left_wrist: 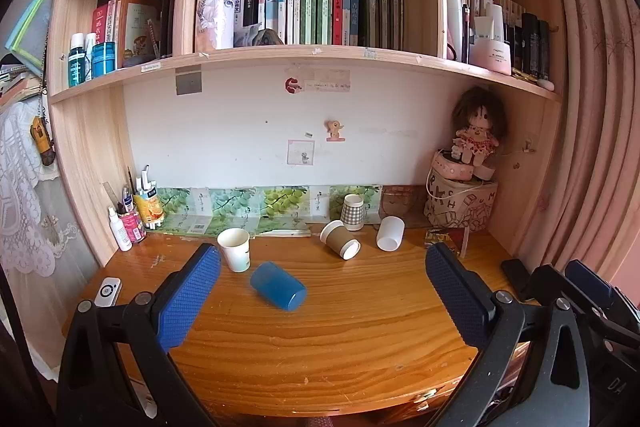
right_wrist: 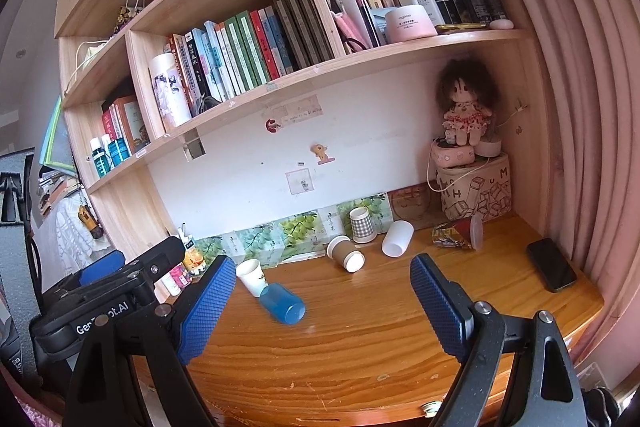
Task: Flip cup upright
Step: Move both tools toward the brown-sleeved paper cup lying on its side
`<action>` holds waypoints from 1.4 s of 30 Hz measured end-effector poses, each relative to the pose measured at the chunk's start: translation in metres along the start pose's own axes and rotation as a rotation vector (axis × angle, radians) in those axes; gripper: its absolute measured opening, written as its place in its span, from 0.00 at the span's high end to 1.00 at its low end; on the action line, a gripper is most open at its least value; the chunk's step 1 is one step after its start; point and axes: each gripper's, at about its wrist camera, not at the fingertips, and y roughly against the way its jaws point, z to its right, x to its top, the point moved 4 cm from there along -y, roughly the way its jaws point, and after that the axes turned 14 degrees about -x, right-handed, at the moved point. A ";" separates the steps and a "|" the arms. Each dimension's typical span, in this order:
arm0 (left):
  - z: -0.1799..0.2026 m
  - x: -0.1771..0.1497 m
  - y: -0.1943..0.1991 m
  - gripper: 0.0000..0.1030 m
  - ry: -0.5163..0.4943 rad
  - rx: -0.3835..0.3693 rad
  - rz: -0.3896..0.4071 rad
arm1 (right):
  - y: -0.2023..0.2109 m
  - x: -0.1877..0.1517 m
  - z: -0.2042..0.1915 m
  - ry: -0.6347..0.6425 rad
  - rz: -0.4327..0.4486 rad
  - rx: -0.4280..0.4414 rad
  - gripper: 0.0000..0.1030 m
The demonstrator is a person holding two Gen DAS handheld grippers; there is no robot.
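Several cups lie tipped on the desk, among them the blue cup nearest both tools, while the left gripper and right gripper hover wide apart and empty, no flip begun.

Blue cup, checked cup, brown cup.

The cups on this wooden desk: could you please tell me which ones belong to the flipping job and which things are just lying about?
Job:
- blue plastic cup, on its side
- brown paper cup, on its side
- plain white cup, tipped over
- left gripper and right gripper, both open

Lying about:
- white printed paper cup, upright
- checked cup, upright
- black phone
- rag doll
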 end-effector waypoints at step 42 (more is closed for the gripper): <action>-0.060 0.028 -0.306 0.01 0.344 -0.136 -0.354 | -0.254 0.046 0.037 0.027 -0.307 -0.220 0.13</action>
